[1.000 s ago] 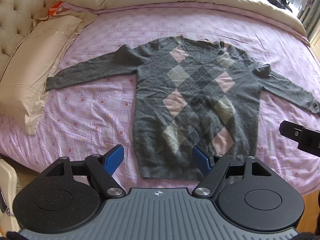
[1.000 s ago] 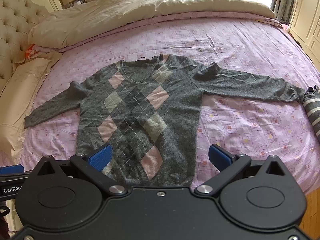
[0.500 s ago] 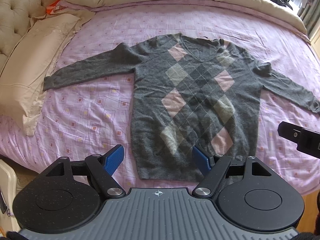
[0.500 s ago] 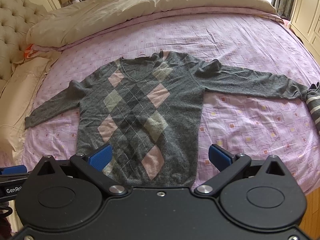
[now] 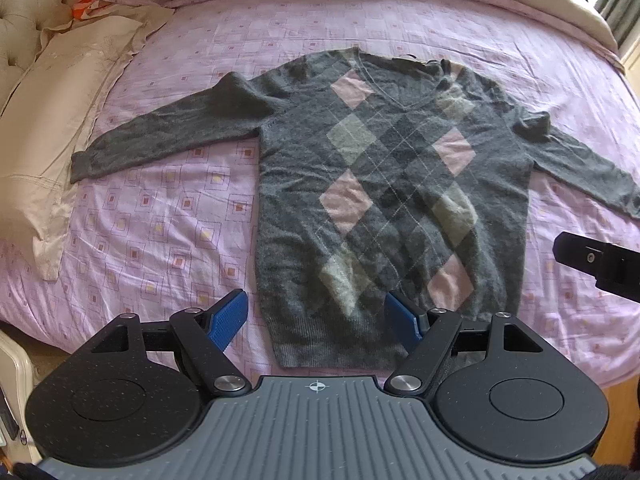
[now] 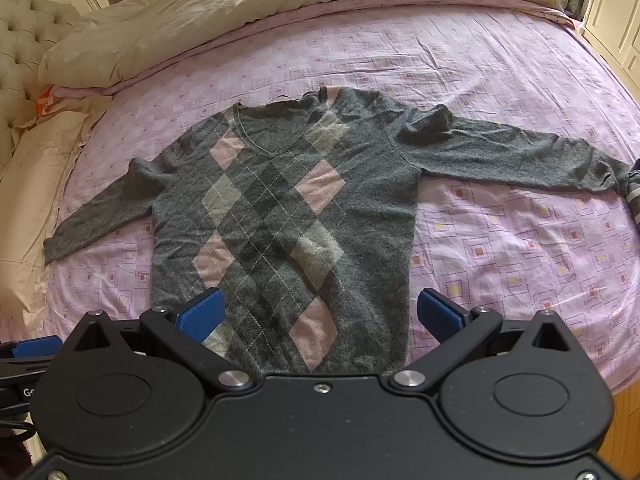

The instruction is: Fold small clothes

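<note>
A grey sweater (image 5: 384, 184) (image 6: 280, 216) with pink and pale diamonds lies flat, front up, on the pink patterned sheet, both sleeves spread out to the sides. My left gripper (image 5: 316, 316) hangs open above the hem's left corner, nothing between its blue pads. Over the hem's right part my right gripper (image 6: 320, 312) also stands open and empty. The right gripper's body shows at the right edge of the left wrist view. The hem's lowest edge is hidden behind the gripper bodies.
A cream pillow (image 5: 48, 120) lies left of the left sleeve, against a tufted headboard (image 6: 20, 40). A beige duvet (image 6: 240, 12) is bunched along the far side. A striped grey cloth (image 6: 634, 200) touches the right cuff. The bed edge and wooden floor (image 6: 624, 420) lie at lower right.
Both grippers have moved forward and a little down toward the sweater, which now looks larger in both views. The jaws stayed at the same width. The sweater has not moved.
</note>
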The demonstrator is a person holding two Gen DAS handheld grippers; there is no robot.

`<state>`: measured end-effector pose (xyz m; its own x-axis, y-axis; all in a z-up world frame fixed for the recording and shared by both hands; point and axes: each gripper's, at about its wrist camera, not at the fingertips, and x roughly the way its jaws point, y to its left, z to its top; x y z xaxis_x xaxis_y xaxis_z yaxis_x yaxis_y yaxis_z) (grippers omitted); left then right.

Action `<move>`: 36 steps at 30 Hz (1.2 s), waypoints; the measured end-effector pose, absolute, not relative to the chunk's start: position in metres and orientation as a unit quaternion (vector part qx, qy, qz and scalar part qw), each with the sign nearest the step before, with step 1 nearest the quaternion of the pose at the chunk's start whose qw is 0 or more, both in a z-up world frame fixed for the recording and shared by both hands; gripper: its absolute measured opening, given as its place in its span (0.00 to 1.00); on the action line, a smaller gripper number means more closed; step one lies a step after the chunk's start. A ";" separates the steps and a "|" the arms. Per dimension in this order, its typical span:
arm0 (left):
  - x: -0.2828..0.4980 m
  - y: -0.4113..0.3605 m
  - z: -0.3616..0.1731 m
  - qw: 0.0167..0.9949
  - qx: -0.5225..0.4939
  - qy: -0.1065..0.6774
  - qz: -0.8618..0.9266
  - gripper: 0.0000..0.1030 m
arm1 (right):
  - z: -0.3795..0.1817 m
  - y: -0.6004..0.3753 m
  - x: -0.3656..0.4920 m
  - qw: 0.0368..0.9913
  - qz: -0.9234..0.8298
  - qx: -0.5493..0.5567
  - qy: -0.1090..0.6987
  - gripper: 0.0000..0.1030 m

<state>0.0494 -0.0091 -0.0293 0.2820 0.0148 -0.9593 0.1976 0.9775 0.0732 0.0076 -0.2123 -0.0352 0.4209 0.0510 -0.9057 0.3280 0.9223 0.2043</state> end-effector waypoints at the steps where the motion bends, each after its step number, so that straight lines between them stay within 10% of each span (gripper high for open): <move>1: 0.054 -0.009 -0.031 0.795 0.091 0.597 -0.059 0.72 | -0.036 -0.214 0.012 0.824 -0.084 0.182 0.531 0.99; 28: 0.142 -0.068 -0.037 0.865 0.111 0.449 -0.195 0.72 | -0.109 -0.412 0.016 0.836 -0.237 0.230 0.438 0.83; 36: 0.125 -0.107 -0.046 0.860 0.056 0.482 -0.154 0.71 | -0.164 -0.537 -0.016 0.799 -0.290 0.267 0.455 0.59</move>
<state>0.1250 -0.1072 -0.0460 0.4872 -0.2107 -0.8475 0.3195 0.9462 -0.0516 -0.0158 -0.5373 -0.1636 0.4182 -0.2197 -0.8814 0.7053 0.6900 0.1626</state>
